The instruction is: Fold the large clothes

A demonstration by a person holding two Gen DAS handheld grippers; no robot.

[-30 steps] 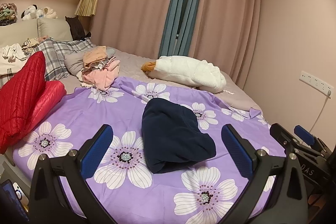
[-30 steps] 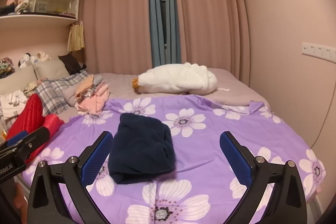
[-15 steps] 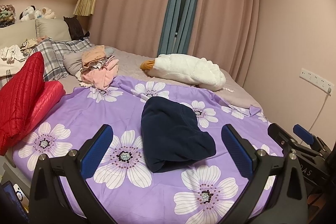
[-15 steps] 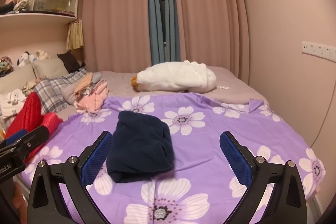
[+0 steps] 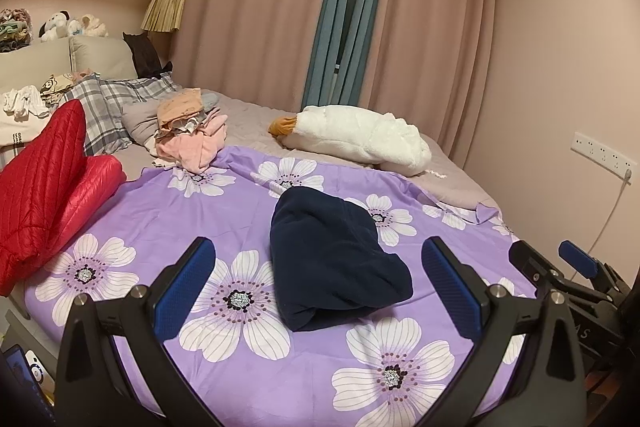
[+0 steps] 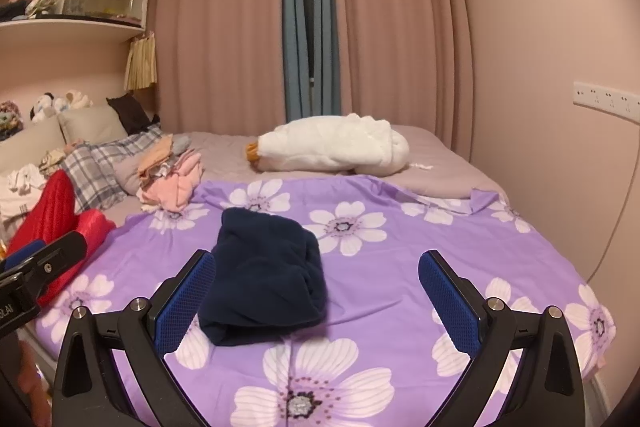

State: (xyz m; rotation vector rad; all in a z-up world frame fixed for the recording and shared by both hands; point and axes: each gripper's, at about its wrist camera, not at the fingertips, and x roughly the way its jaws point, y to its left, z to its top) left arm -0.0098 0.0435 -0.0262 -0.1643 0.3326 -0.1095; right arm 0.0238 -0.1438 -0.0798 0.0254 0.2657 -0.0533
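A folded dark navy garment (image 5: 332, 259) (image 6: 264, 275) lies in the middle of a purple flowered sheet (image 5: 224, 215) (image 6: 400, 267) on the bed. My left gripper (image 5: 320, 283) hangs open above the bed's near edge, with the garment beyond its blue pads and nothing between them. The right gripper (image 6: 318, 291) is open too, held back from the garment, which sits toward its left finger. Part of the right gripper (image 5: 576, 267) shows at the right edge of the left wrist view, and the left gripper (image 6: 36, 267) at the left edge of the right wrist view.
A red quilted jacket (image 5: 48, 183) lies at the bed's left edge. A pile of pink and orange clothes (image 5: 188, 139) and a white plush duck (image 5: 360, 139) sit farther back, before the curtains. Plaid pillows and shelves are at the far left; a wall with sockets runs on the right.
Both views have shifted slightly, so the navy garment sits a little lower and nearer in them. Both grippers stay open and nothing on the bed has moved.
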